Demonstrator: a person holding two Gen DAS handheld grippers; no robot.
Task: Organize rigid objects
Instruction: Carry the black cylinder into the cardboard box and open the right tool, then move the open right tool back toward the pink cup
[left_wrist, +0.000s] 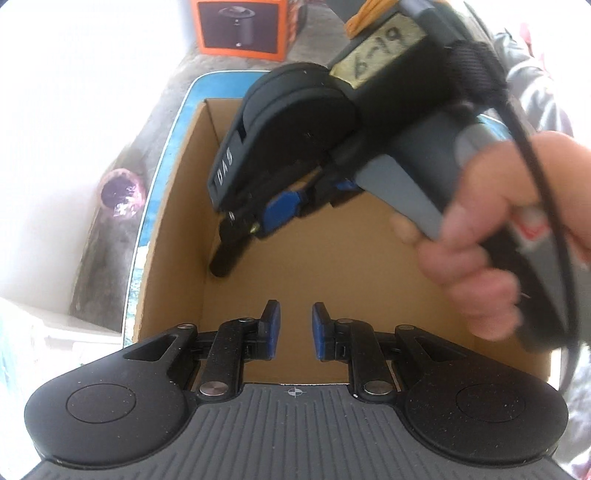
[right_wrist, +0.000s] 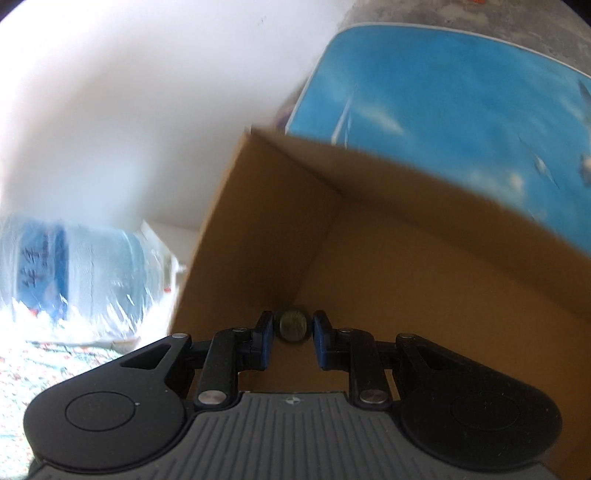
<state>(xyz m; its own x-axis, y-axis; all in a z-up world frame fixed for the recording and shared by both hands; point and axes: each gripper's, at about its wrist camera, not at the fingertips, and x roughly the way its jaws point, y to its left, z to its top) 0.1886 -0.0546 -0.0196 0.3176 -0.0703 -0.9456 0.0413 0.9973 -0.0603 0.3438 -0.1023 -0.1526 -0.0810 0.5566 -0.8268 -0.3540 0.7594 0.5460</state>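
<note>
Box: an open cardboard box (left_wrist: 295, 258) fills the middle of my left view; its floor is bare where I can see it, and my own body cuts off the near edge
My left jaws: the left gripper (left_wrist: 294, 326) hangs over the box, clenched down as far as it goes, nothing between the blue pads
My right jaws: the right gripper (right_wrist: 291, 334) is grasping a small round dull-metal object (right_wrist: 291, 325) at the tips, low in the frame, above the box's inner corner; too small and blurred to name
Right gripper from my left view: upper centre, tips pointing into the box, the object hidden there
Hand: a person's hand (left_wrist: 491, 236) at right, partly cut off by the frame
Under the box: a blue mat (right_wrist: 443, 103), smeared by blur
Left of right view: a clear wrapped bundle (right_wrist: 74, 266), hard to make out
Top of left view: an orange carton (left_wrist: 240, 27), cropped
</note>
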